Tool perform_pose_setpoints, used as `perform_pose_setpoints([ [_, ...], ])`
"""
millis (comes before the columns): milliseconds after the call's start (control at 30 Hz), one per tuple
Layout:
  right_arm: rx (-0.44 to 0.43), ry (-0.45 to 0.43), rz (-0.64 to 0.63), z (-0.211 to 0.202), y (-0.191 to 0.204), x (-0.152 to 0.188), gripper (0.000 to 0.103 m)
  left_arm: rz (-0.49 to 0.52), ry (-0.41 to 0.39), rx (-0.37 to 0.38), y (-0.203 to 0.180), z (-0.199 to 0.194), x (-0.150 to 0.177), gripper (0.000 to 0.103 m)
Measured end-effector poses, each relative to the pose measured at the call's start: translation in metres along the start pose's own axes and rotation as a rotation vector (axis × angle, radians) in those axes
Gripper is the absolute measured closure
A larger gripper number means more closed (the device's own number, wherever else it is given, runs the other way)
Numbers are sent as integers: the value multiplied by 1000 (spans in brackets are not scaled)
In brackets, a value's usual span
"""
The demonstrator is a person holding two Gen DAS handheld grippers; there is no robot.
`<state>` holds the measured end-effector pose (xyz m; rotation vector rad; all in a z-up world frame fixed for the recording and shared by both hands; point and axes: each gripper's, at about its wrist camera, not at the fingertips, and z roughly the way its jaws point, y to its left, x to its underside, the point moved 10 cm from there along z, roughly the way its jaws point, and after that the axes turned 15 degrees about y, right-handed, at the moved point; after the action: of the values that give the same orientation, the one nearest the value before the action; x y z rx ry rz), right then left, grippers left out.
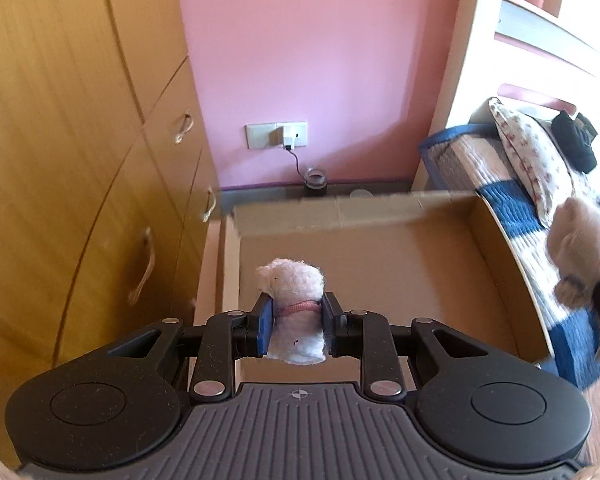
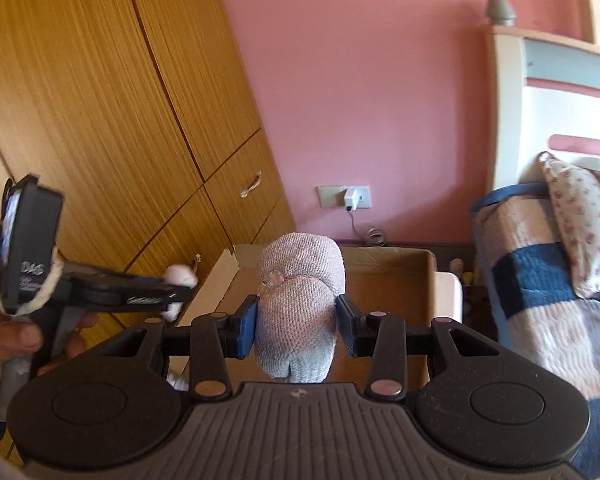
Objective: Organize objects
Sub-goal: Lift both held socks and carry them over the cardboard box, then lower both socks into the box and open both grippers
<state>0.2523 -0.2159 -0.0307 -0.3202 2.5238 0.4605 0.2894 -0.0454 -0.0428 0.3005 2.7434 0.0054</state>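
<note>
A white roll (image 1: 294, 312) is pinched in the left claw (image 1: 296, 320) over the box (image 1: 380, 256) ahead and below, likely for dropping in. A grey roll (image 2: 298, 308) is clamped in the right claw (image 2: 298, 326), held short of the box.

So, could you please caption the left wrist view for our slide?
Left gripper holds a white rolled sock above an open cardboard box.

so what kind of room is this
Most likely a bedroom: a bed with a floral pillow stands on the right, a wooden wardrobe on the left, and an open cardboard box sits on the floor between them.
</note>
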Motion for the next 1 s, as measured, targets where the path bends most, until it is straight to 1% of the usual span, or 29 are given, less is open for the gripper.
perform_pose_setpoints([
  [100, -28, 51, 7, 34, 0, -18, 65, 36, 7, -15, -5, 24, -24, 71],
  [233, -52, 122, 28, 84, -8, -37, 65, 60, 35, -31, -7, 63, -43, 71],
  [400, -97, 228, 76, 156, -13, -41, 65, 73, 87, -36, -5, 111, -50, 71],
  [467, -99, 247, 108, 174, -17, -43, 65, 71, 93, -47, -1, 123, -51, 71],
  [567, -137, 268, 175, 192, -20, -43, 65, 69, 101, -49, 2, 135, -50, 70],
  [667, -155, 272, 192, 201, -17, -35, 65, 83, 101, -60, 1, 140, -49, 64],
  [700, -156, 274, 192, 202, -16, -35, 65, 84, 94, -69, 1, 141, -50, 60],
  [733, -157, 276, 192, 204, -14, -34, 65, 81, 91, -79, 3, 142, -51, 52],
  [767, -158, 280, 192, 205, -15, -36, 65, 77, 87, -88, 3, 142, -51, 48],
  [800, -158, 278, 192, 205, -14, -37, 65, 72, 85, -95, 4, 142, -52, 37],
  [833, -158, 278, 196, 205, -14, -41, 65, 69, 83, -103, 5, 142, -52, 30],
  [967, -156, 291, 203, 205, -18, -46, 65, 71, 78, -95, 5, 134, -51, 25],
  [1000, -155, 293, 203, 204, -19, -46, 65, 73, 73, -91, 5, 130, -50, 22],
])
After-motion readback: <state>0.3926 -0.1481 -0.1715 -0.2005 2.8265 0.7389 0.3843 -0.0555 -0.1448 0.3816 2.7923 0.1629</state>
